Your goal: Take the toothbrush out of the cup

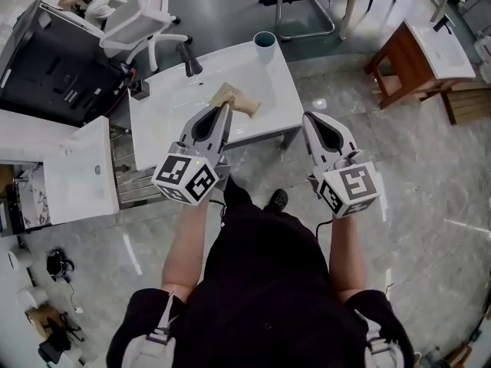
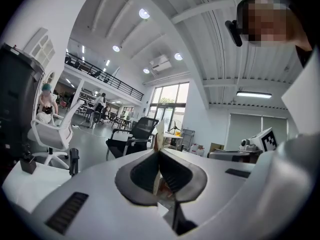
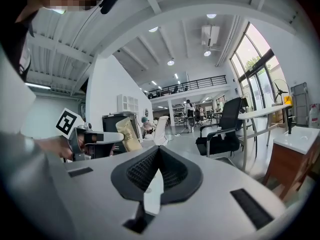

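Observation:
A teal cup [image 1: 265,41] stands at the far edge of the white basin top [image 1: 268,106]; I see no toothbrush in it. My left gripper [image 1: 225,107] hovers over the basin top, shut on a flat tan packet [image 1: 236,98] that sticks out past its tips. In the left gripper view the packet [image 2: 157,139] shows edge-on between the closed jaws. The right gripper view shows the same packet [image 3: 129,134] held up at the left. My right gripper [image 1: 308,117] hangs just off the basin top's right side, over the floor, jaws together with nothing in them.
A black faucet [image 1: 189,60] rises at the basin's back left. A white office chair [image 1: 142,14] and a black cabinet [image 1: 54,67] stand beyond it. A white unit [image 1: 73,167] is at the left, a wooden basin stand [image 1: 426,52] at the right.

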Action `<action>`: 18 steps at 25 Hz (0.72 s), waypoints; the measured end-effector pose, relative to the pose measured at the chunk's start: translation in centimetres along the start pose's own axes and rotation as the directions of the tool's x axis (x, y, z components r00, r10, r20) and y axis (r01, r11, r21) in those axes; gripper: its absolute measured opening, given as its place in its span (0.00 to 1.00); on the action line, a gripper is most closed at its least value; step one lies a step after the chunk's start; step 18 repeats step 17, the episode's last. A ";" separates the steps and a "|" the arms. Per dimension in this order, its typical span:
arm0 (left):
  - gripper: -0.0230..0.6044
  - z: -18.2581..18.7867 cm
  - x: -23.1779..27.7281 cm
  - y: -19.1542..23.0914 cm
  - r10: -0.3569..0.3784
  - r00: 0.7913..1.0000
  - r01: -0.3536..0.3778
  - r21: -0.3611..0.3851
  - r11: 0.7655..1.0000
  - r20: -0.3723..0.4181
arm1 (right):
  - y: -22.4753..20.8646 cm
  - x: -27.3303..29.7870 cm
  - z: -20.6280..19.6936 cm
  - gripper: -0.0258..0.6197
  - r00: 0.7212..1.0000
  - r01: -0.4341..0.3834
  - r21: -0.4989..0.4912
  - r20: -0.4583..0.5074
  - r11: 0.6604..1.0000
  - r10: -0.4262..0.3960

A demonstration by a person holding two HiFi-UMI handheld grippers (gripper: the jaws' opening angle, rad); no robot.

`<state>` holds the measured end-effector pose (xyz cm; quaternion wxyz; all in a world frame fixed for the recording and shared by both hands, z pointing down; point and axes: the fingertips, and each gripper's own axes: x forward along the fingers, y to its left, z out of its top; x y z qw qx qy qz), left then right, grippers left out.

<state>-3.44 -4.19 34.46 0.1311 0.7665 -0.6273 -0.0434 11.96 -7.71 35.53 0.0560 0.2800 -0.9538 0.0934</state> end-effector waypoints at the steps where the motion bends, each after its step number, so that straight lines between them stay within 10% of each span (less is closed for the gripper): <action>1: 0.07 -0.1 0.0 0.0 -0.002 1.000 0.002 0.000 1.000 -0.003 | -0.1 0.1 0.0 0.09 1.000 0.006 0.006 0.000 1.000 -0.006; 18: 0.07 -0.2 0.2 0.2 -0.002 1.000 0.002 -0.003 1.000 -0.007 | 0.0 0.1 0.7 0.09 1.000 0.014 -0.032 0.014 0.999 -0.013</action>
